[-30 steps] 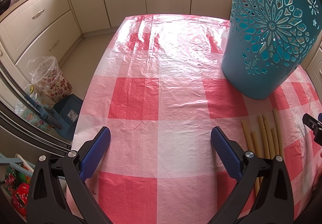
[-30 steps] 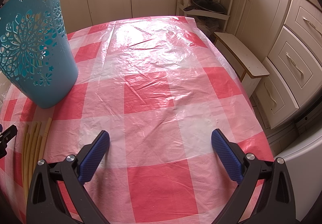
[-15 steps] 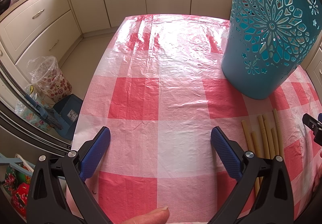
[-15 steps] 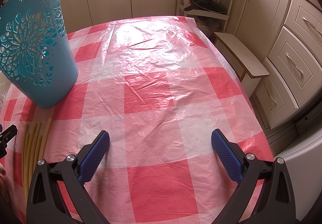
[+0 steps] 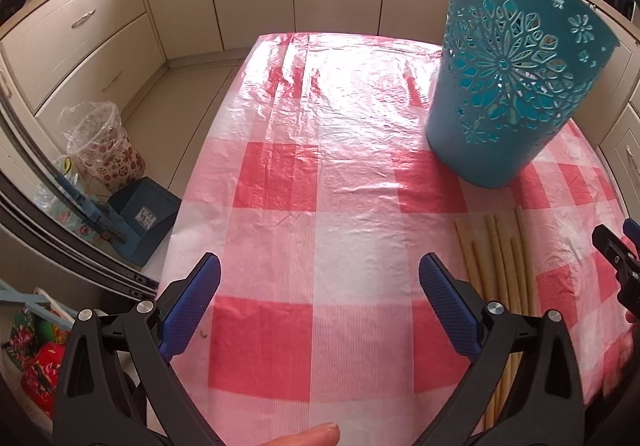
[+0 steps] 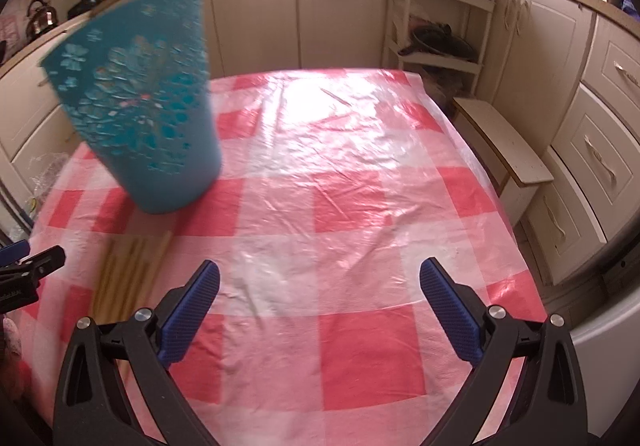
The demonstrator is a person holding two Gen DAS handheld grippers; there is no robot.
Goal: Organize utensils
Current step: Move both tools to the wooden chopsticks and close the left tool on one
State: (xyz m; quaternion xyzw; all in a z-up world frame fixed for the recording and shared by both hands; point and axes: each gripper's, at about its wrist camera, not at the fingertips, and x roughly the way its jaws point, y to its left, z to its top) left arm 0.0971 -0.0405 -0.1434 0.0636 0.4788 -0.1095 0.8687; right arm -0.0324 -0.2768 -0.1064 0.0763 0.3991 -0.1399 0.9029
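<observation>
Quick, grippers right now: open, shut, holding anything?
Left gripper: open, holding nothing, above the tablecloth.
Right gripper: open, holding nothing; sticks lie off to its left.

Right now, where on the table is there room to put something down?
The checked tablecloth is bare left of the blue basket and out to its far edge. It is also bare right of the basket in the right view. The crowded spot is the sticks lying just in front of the basket.
</observation>
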